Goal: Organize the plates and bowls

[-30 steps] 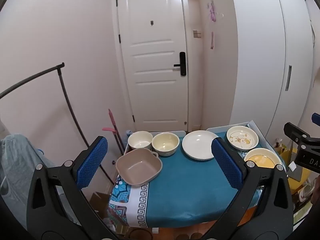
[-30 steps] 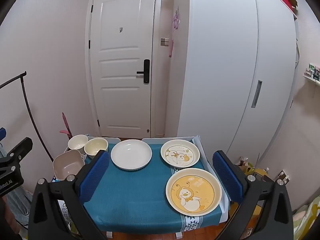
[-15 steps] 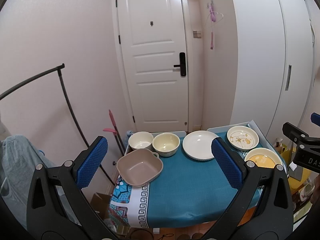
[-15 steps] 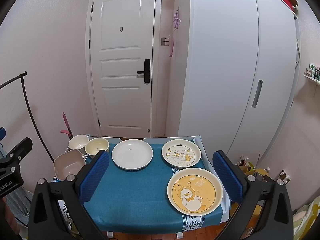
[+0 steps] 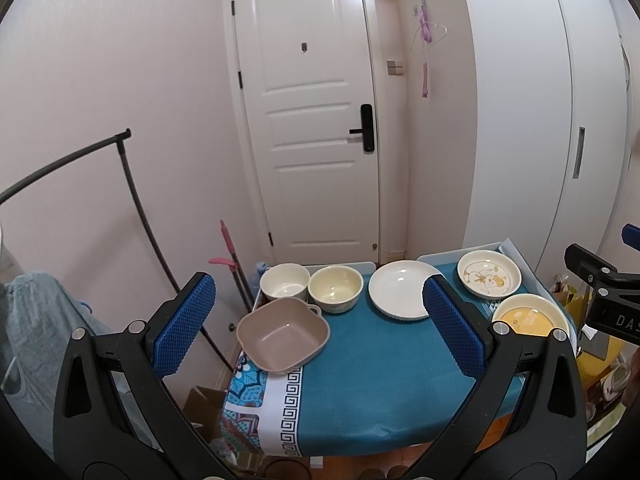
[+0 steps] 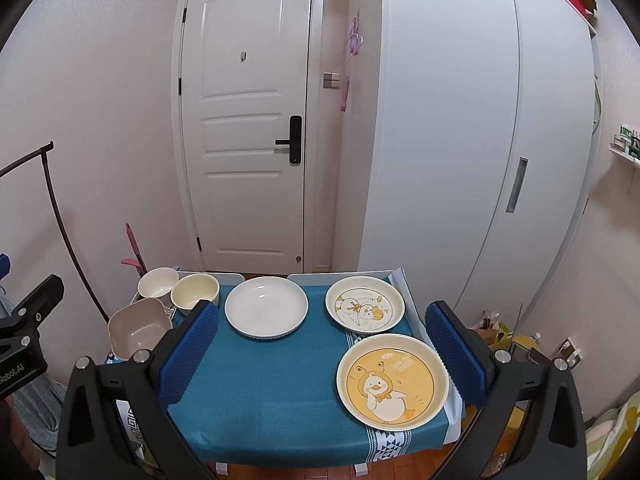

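Both grippers spread, empty | white plate [image 6: 266,306] mid-table | door [image 6: 248,128] behind | wardrobe [image 6: 460,140] right

The surface [image 6: 280,392] wears a teal cloth with a white key-pattern band at its end. The square bowl [image 5: 282,334] is dusty pinkish-brown; one round bowl [image 5: 285,286] is white, the other bowl [image 5: 335,288] pale yellow. The plain plate [image 6: 266,306] is white. The near plate [image 6: 392,386] shows a white duck on orange-yellow; the far plate [image 6: 364,309] is cream with what may be ducks. Each tool has blue textured pads [image 6: 188,356] on black.
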`<state>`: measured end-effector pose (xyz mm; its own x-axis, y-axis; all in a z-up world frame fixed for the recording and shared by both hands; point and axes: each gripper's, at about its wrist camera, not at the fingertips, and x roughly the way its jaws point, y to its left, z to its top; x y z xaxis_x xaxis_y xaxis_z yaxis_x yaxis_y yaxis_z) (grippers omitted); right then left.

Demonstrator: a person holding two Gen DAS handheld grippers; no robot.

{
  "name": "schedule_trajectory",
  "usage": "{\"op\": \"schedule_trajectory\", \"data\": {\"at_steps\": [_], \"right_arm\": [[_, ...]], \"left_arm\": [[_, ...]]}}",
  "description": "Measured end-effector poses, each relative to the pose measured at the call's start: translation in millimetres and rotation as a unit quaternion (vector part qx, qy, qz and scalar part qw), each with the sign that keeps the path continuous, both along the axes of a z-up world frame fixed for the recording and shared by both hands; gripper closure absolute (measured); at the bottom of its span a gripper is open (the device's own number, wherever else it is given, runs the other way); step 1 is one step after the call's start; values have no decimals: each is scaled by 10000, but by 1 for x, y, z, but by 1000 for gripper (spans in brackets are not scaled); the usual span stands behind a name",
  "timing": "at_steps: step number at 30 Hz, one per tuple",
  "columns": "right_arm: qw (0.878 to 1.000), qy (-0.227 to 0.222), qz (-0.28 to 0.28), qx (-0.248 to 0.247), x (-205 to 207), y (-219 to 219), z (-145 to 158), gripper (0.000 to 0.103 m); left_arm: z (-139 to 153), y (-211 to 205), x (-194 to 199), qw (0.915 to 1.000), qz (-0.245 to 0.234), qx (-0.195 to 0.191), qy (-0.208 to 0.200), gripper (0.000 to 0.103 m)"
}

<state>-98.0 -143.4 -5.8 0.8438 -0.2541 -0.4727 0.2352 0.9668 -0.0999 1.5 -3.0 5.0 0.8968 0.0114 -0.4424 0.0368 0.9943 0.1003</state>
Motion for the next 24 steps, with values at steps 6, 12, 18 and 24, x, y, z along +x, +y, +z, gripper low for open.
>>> {"op": "schedule_trajectory", "data": {"at_steps": [6,12,18,24], "right_arm": [[10000,28,7,7,2,1,-3,0],[10000,33,13,0,2,1,-3,0],[10000,29,13,-7,3,1,-2,0],[10000,40,12,-13,4,0,-2,0]], "left_arm": [[-1,0,0,9998,3,-133,-119,0],[-4,1,0,9997,2,-201,-128,0],[-5,1,1,9998,-1,-170,-119,0],[-5,2,0,9996,-1,-247,-125,0]]}}
